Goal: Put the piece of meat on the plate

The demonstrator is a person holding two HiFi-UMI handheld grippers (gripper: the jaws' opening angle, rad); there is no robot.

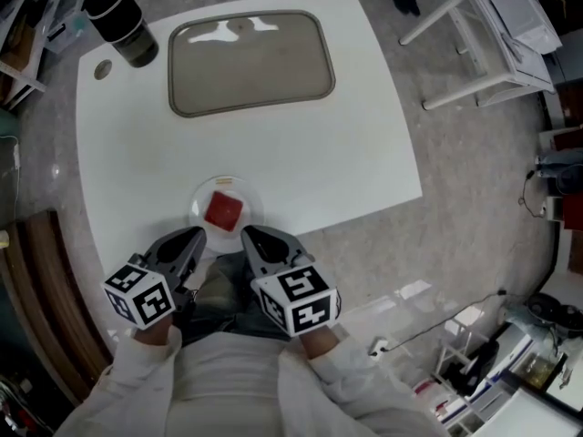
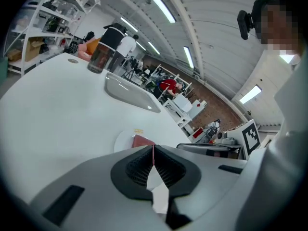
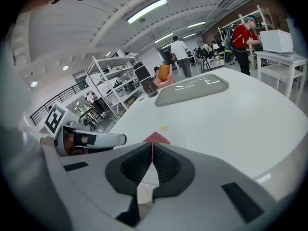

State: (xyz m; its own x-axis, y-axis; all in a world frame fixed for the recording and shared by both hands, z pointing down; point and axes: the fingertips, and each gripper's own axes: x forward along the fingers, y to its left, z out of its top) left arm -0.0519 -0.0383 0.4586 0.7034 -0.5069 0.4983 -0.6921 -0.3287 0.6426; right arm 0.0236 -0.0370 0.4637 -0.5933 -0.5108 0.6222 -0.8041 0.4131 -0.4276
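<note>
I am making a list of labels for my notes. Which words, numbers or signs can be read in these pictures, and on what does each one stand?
No text can be read anywhere.
The small yellow mark at the far edge of the plate: too small to read.
The marker cubes: black-and-white square patterns, no letters.

- The table carries a tray near its far edge, about midway along.
- A canister stands at the far left corner, left of the tray.
- The plate sits at the near edge, well apart from the tray.
- The piece of meat lies on the plate.
- The left gripper and the right gripper are side by side over the near edge, with their tips by the plate's near rim.
</note>
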